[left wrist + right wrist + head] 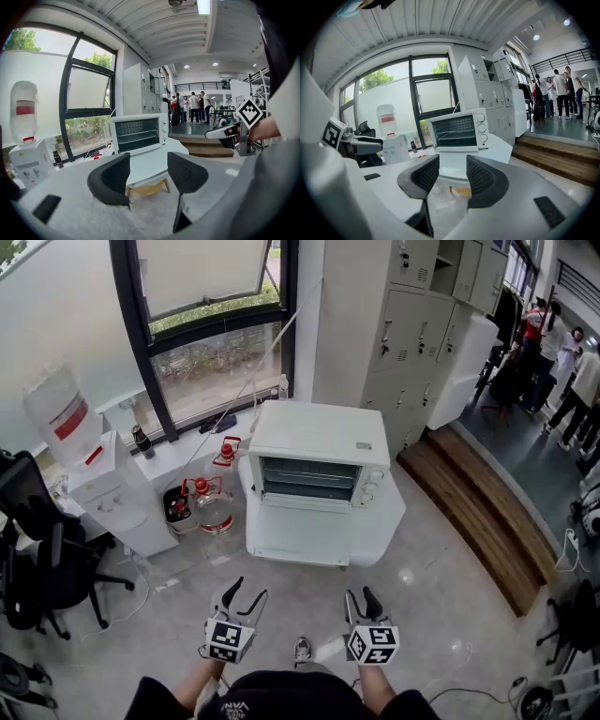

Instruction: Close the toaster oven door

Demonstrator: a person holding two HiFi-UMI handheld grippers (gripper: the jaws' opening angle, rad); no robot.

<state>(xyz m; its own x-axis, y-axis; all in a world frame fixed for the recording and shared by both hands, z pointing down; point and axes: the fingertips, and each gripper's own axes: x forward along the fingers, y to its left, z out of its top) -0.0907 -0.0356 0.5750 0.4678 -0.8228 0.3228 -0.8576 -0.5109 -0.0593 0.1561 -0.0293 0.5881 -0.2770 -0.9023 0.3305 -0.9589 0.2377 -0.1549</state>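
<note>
Toaster oven (319,448) sits on the low white worktop (380,521) straight ahead of you, by the window. Its door (302,503) is dropped open at the front w/ the racks showing inside, so nothing's done yet. You're at the approach step.

Left gripper (249,589) and right gripper (362,594) both hang low near your body, well apart from the oven. On each the jaws stand apart w/ nothing between them; you only see floor and the worktop edge through the gaps.

How I'd do it:
- One gripper is enough. The right looks better lined up w/ the oven front, imo.
- Step in and come low, so a jaw gets under the door's free front edge, not on top of it.
- No need to clamp. Keep the jaws as they are and lift w/ the outer face of one, or close them first for a stiffer pusher.
- Follow the hinge arc up and back, then press near the top centre until it seats.
- Push gently, since the oven prob. slides on that smooth top. Brace the body w/ the left if it creeps.
- Keep clear of the knobs on the right side.
</note>
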